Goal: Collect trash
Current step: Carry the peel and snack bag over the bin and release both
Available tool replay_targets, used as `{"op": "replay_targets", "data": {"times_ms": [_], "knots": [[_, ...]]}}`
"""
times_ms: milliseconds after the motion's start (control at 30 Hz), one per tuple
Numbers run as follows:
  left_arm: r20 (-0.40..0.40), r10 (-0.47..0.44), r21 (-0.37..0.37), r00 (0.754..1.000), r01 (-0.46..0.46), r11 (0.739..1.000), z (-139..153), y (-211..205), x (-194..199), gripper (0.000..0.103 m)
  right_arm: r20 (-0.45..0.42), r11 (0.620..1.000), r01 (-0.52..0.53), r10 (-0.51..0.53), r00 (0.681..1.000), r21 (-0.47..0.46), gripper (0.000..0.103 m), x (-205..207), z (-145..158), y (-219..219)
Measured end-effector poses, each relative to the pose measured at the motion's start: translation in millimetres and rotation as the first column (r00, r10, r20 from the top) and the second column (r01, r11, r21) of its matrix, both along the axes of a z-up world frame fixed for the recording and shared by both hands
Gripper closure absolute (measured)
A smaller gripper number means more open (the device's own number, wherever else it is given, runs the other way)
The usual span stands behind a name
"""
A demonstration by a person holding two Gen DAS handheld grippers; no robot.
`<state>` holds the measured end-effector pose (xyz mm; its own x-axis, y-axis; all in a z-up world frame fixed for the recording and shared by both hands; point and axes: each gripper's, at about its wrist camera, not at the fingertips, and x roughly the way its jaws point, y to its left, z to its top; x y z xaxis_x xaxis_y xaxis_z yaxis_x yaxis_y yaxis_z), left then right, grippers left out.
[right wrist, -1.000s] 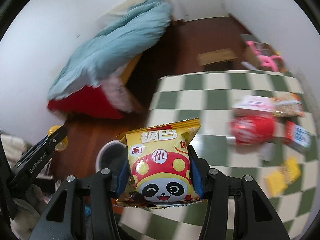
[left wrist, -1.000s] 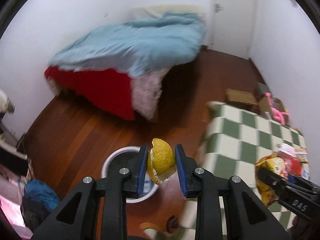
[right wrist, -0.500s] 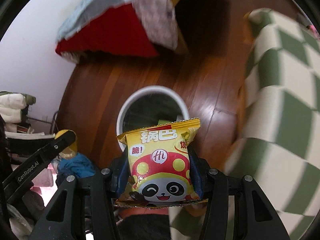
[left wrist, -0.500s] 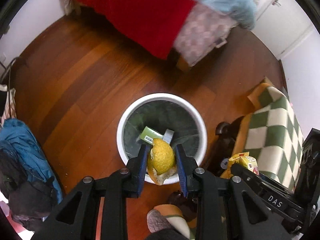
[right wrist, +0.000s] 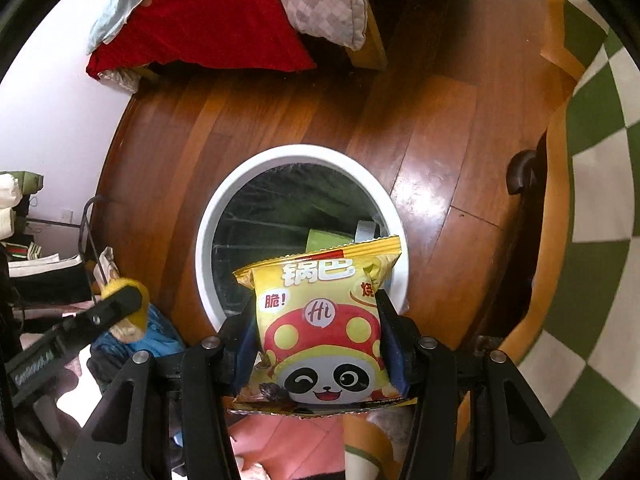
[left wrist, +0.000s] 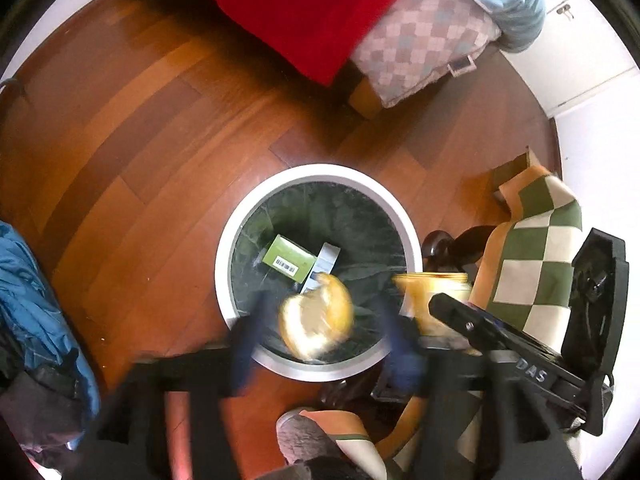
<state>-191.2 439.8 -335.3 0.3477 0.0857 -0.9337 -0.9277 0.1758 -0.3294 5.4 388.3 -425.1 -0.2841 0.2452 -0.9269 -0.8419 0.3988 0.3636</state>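
Note:
A white round trash bin (left wrist: 316,174) with a dark liner stands on the wood floor; a green box (left wrist: 289,258) and a white slip lie inside. My left gripper (left wrist: 320,324) is blurred above the bin's near rim, its fingers spread wide, and the yellow fruit peel (left wrist: 318,318) sits loose between them, touching neither. My right gripper (right wrist: 320,320) is shut on a yellow snack bag with a panda (right wrist: 320,320), held above the bin's (right wrist: 300,152) near rim. The peel also shows in the right wrist view (right wrist: 128,312) by the left gripper's finger.
A bed with red sheet and checked blanket (left wrist: 360,20) lies beyond the bin. A green-and-white checked tablecloth (left wrist: 532,256) hangs at the right. A blue cloth pile (left wrist: 36,300) lies on the floor at left. A slippered foot (left wrist: 312,440) is just below the bin.
My left gripper's fingers have opened and the peel has come free between them. Both grippers have moved closer over the bin. The right gripper still holds the snack bag.

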Motion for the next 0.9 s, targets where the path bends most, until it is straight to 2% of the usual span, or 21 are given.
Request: {"op": "replay_targets", "data": {"times_ms": [33, 67, 100, 167, 367, 467, 633, 900], "knots": [[-0.002, 0.013, 0.011, 1.0, -0.013, 1.0, 2.0, -0.1, -4.0, 0.0, -0.013, 1.0, -0.008, 0.008, 1.0, 0.005, 0.045, -0.7, -2.0, 3.8], [-0.011, 0.018, 0.019, 1.0, -0.018, 1.0, 3.9, -0.3, -6.5, 0.0, -0.027, 1.0, -0.013, 0.013, 1.0, 0.011, 0.032, 1.1, -3.1, 6.8], [-0.027, 0.022, 0.026, 0.999, -0.021, 0.999, 5.0, -0.4, -7.8, 0.0, -0.031, 1.0, -0.017, 0.018, 0.999, 0.015, 0.015, 1.8, -2.2, 8.5], [-0.074, 0.033, 0.047, 0.997, -0.03, 0.998, 8.5, -2.6, -13.2, 0.0, -0.005, 1.0, -0.026, 0.026, 1.0, 0.012, 0.003, 0.2, 0.6, 10.6], [-0.231, 0.04, 0.173, 0.972, 0.0, 0.985, 25.7, -19.1, -21.2, 0.0, 0.126, 0.998, -0.064, 0.065, 0.99, -0.015, 0.001, -8.4, 15.8, 7.9], [-0.272, 0.038, 0.216, 0.962, 0.022, 0.976, 36.1, -29.3, -22.1, 0.0, 0.16, 0.997, -0.077, 0.079, 0.984, -0.018, 0.0, -13.0, 24.6, 1.0], [-0.305, 0.048, 0.27, 0.951, 0.038, 0.962, 57.7, -46.6, -25.1, 0.0, 0.22, 0.994, -0.106, 0.102, 0.97, 0.005, 0.0, -20.7, 48.2, -16.7], [-0.311, 0.061, 0.335, 0.949, 0.05, 0.941, 96.2, -82.6, -24.0, 0.0, 0.251, 0.993, -0.108, 0.092, 0.964, 0.05, 0.0, -23.1, 91.2, -51.4]]}}
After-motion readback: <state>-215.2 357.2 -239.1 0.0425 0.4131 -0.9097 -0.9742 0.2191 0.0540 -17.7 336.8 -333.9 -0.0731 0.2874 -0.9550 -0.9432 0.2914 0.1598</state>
